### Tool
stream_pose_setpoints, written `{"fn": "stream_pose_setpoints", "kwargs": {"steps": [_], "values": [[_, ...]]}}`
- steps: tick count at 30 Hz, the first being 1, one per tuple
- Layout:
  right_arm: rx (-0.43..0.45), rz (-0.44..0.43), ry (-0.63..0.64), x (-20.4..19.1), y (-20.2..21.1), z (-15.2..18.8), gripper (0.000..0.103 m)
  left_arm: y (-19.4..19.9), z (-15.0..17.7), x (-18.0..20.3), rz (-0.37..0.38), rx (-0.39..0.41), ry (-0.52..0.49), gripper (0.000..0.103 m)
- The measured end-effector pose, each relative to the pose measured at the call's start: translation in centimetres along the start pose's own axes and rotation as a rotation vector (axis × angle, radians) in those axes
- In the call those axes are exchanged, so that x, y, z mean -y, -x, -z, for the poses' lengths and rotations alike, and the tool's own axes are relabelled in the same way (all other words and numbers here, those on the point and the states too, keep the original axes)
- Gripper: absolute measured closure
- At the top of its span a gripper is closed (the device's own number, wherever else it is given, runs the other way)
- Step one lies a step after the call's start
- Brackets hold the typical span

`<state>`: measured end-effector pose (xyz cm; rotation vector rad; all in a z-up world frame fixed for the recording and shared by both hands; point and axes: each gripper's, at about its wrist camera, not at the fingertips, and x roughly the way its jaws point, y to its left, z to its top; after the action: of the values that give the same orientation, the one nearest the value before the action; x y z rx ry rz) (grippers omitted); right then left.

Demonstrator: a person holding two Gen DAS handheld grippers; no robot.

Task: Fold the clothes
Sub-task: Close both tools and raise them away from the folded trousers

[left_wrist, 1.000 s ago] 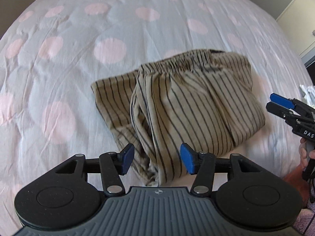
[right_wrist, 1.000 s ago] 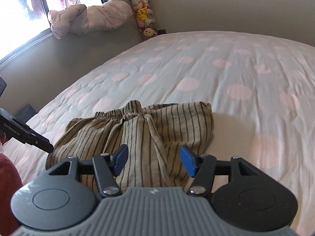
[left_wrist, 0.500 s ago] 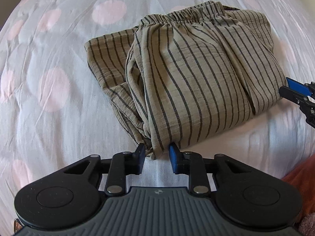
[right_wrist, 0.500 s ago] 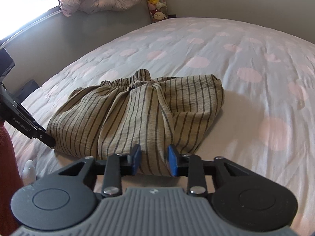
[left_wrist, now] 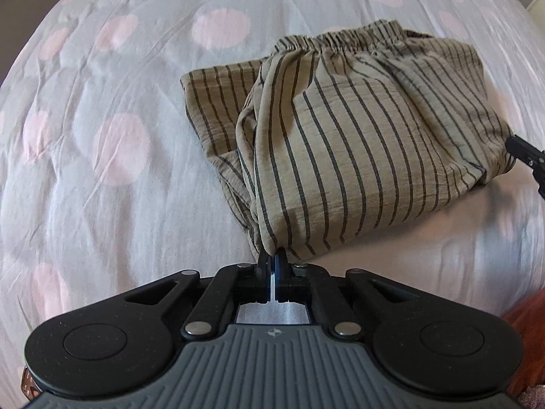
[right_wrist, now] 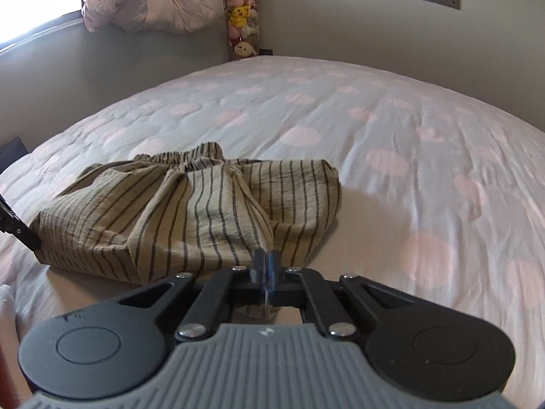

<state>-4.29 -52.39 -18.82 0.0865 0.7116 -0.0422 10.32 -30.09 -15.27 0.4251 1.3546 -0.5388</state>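
Observation:
A pair of tan trousers with dark stripes (left_wrist: 357, 143) lies folded on the bed, its elastic waistband at the far side. My left gripper (left_wrist: 271, 259) is shut on the near corner of the cloth and lifts it slightly. In the right wrist view the same striped trousers (right_wrist: 190, 214) lie ahead, and my right gripper (right_wrist: 265, 262) is shut on their near edge. The right gripper's tip also shows at the right edge of the left wrist view (left_wrist: 526, 156), at the cloth's other corner. The left gripper's tip shows at the left edge of the right wrist view (right_wrist: 20, 233).
The bed (left_wrist: 102, 170) has a pale blue cover with pink dots. A rolled pink blanket (right_wrist: 150, 8) lies on the window ledge at the back left. A column of plush toys (right_wrist: 242, 20) stands in the far corner. A grey wall (right_wrist: 374, 24) runs behind the bed.
Both grippers went from wide open to shut on the near edge of the trousers. The pinched corners have risen a little off the bed.

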Motion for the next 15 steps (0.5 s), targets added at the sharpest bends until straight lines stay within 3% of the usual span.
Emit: {"fn": "stream_pose_setpoints", "kwargs": {"steps": [4, 8, 12, 15], "values": [[-0.017, 0.046, 0.015, 0.1, -0.6, 0.1, 0.102, -1.4, -0.4, 0.8, -0.057, -0.062, -0.039, 0.103], [-0.029, 0.040, -0.027, 0.8, -0.6, 0.1, 0.099, -1.2, -0.1, 0.5, -0.035, -0.052, -0.027, 0.102], [-0.002, 0.032, -0.134, 2.7, 0.8, 0.2, 0.091, -0.6, 0.5, 0.5, 0.011, -0.046, -0.057, 0.101], [-0.016, 0.002, -0.201, 3.9, 1.5, 0.3, 0.075, -0.8, 0.8, 1.5, -0.009, -0.069, -0.129, 0.087]]}}
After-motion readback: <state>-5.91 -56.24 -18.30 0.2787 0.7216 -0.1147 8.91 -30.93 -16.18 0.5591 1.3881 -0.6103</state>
